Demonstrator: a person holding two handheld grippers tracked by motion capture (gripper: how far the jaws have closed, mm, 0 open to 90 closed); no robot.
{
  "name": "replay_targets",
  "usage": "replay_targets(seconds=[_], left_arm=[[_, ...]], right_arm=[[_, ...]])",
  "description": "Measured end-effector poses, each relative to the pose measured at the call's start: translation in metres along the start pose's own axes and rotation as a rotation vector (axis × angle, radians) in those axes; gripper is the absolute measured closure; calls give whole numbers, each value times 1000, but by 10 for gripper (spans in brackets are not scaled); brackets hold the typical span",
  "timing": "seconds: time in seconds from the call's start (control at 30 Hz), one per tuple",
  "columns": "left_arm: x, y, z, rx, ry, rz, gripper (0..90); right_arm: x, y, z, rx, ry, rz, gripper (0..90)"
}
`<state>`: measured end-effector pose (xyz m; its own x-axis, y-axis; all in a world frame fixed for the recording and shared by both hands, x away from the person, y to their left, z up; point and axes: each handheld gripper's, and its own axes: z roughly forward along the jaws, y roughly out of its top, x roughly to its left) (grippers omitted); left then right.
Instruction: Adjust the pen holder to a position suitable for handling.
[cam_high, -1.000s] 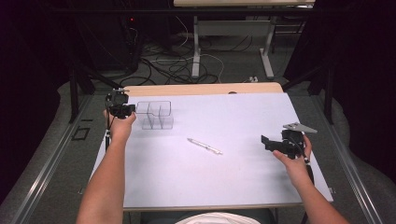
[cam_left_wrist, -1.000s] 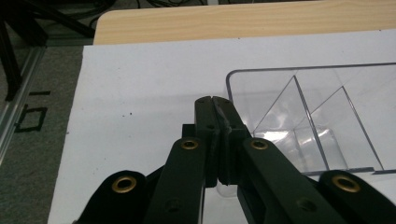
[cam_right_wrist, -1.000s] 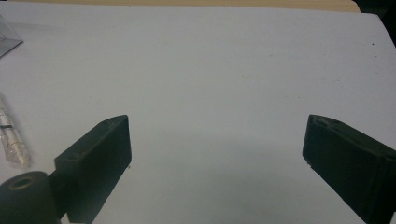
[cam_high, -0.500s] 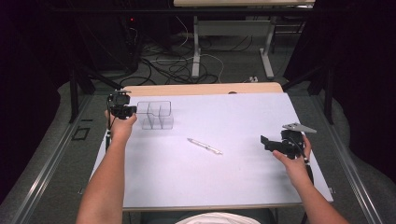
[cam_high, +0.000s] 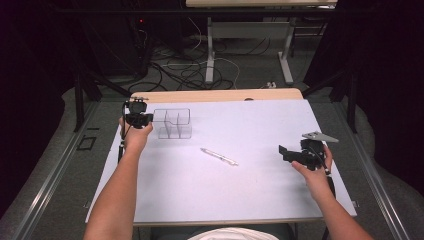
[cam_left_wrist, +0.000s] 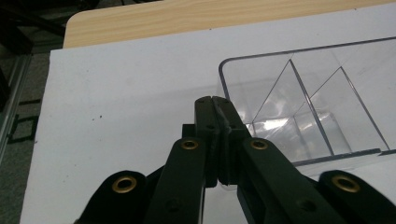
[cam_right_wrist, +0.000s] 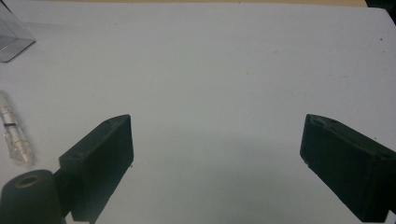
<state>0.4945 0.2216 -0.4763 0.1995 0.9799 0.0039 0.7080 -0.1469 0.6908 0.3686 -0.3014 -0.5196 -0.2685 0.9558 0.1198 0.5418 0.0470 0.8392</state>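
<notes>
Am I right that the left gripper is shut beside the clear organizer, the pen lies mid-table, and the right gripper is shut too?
Not quite. The right gripper is open: the right gripper view shows its jaws wide apart over bare table. The rest holds: the left gripper is shut at the clear organizer, and the pen lies mid-table.

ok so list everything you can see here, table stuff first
clear organiser box: one, transparent with inner dividers, far left of the table, nothing visible inside
pen: one, clear and white, lying flat mid-table, apart from the box
table: one, white sheet over a wooden top
second table: one, pale legs, on the floor beyond
cables: several, black and white, floor beyond
left tongs: one, black, shut, tip at the box's left wall
right tongs: one, black, open, over bare table
forearms: two, from the near edge
</notes>
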Motion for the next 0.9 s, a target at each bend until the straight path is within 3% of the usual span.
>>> replay_targets(seconds=[0.47,0.9], left_arm=[[-21,0,2,-12,-47,24,898],[-59,2,5,-21,-105,59,898]], right_arm=[[0,0,0,3,7,-8,96],[1,0,1,4,9,-6,98]])
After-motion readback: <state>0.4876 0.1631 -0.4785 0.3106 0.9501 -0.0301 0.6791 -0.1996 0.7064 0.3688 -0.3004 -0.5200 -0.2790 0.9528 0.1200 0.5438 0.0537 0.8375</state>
